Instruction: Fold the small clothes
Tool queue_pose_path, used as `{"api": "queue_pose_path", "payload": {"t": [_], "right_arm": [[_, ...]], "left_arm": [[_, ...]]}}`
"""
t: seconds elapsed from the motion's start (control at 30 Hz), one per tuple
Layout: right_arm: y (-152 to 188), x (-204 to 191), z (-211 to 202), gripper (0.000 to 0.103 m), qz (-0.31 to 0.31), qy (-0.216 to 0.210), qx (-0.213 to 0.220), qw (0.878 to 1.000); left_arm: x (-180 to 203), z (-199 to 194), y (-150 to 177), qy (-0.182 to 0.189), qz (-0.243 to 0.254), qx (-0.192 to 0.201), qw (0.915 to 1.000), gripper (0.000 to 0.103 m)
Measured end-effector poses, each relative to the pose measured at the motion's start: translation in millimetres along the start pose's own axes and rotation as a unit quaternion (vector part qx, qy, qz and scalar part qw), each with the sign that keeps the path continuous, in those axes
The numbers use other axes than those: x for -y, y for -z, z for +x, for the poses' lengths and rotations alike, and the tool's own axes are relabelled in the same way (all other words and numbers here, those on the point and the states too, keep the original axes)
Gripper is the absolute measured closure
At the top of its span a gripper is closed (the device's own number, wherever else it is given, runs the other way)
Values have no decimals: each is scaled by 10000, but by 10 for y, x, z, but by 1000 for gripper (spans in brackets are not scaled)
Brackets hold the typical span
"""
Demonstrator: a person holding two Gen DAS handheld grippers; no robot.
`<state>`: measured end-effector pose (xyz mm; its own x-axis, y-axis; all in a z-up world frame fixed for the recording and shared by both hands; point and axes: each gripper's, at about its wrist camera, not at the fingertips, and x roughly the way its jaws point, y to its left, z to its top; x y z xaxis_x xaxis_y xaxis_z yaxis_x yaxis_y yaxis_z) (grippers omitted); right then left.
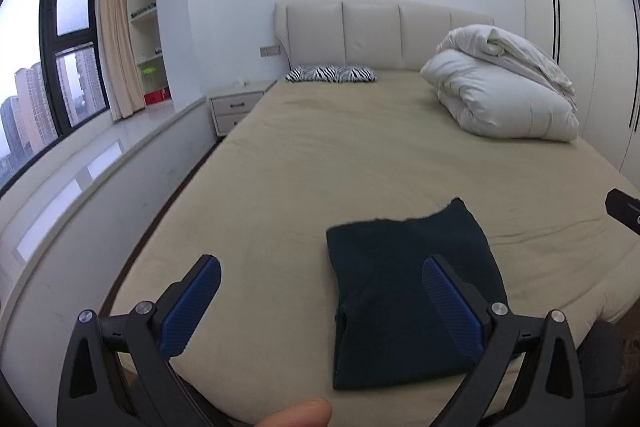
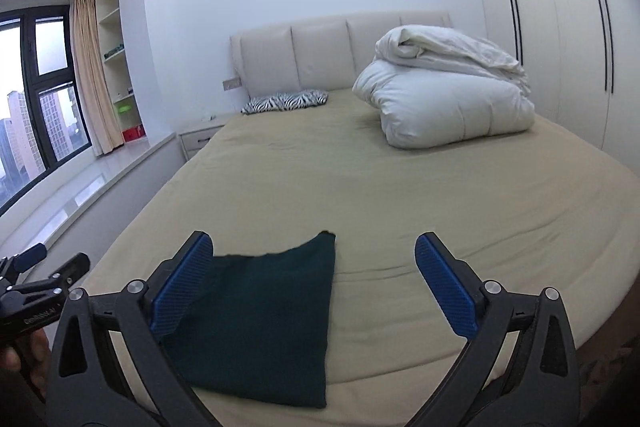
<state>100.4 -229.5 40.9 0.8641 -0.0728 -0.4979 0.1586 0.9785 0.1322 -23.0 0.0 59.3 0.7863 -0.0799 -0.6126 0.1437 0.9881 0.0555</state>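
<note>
Your left hand-held gripper (image 1: 322,301) and right hand-held gripper (image 2: 314,283) both stand wide, holding nothing. The dark garment (image 1: 408,291) lies folded compact near the bed's (image 1: 320,167) foot edge; folding appears complete, pending any final tidy

**Folded garment at the foot of the bed**

We look along our right tool (image 2: 314,283), its blue-padded jaws spread wide and gripping nothing, over a tan-sheeted bed (image 2: 400,195). A dark green folded garment (image 2: 264,319) lies flat on the sheet near the bed's close edge, partly behind the tool's left finger. Our left tool (image 2: 40,267) shows at the left border. Farther up the bed, a bundled white duvet (image 2: 444,95) sits on the right and a zebra-print pillow (image 2: 284,101) lies against the padded headboard (image 2: 320,55). A window (image 2: 36,95) and a curtain (image 2: 94,75) flank the left; a wardrobe (image 2: 560,27) stands on the right.
</note>
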Motion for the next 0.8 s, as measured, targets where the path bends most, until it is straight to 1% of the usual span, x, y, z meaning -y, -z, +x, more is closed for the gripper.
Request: {"api": "queue_pose_path", "payload": {"t": [0.03, 0.1, 0.13, 0.27, 0.33, 0.6, 0.8], "right_arm": [[25, -16, 42, 0, 30, 3, -309, 9995], [119, -16, 167, 0, 96, -51, -667, 9977], [175, -28, 208, 0, 108, -21, -829, 9965], [376, -65, 368, 0, 27, 111, -1126, 9936], [449, -90, 429, 0, 22, 164, -1262, 9919], [590, -126, 729, 0, -186, 267, -1514, 9879], [666, -151, 803, 0, -219, 236, -1647, 9858]], "left_arm": [[31, 61, 55, 95, -52, -181, 9998, 0], [58, 196, 171, 187, -136, -570, 9981, 0], [64, 226, 230, 181, -129, -687, 9974, 0], [41, 282, 427, 226, -246, -1094, 9934, 0], [21, 286, 437, 217, -299, -1128, 9929, 0], [2, 291, 465, 154, -260, -1198, 9923, 0], [-29, 307, 470, 153, -296, -1202, 9922, 0]]}}
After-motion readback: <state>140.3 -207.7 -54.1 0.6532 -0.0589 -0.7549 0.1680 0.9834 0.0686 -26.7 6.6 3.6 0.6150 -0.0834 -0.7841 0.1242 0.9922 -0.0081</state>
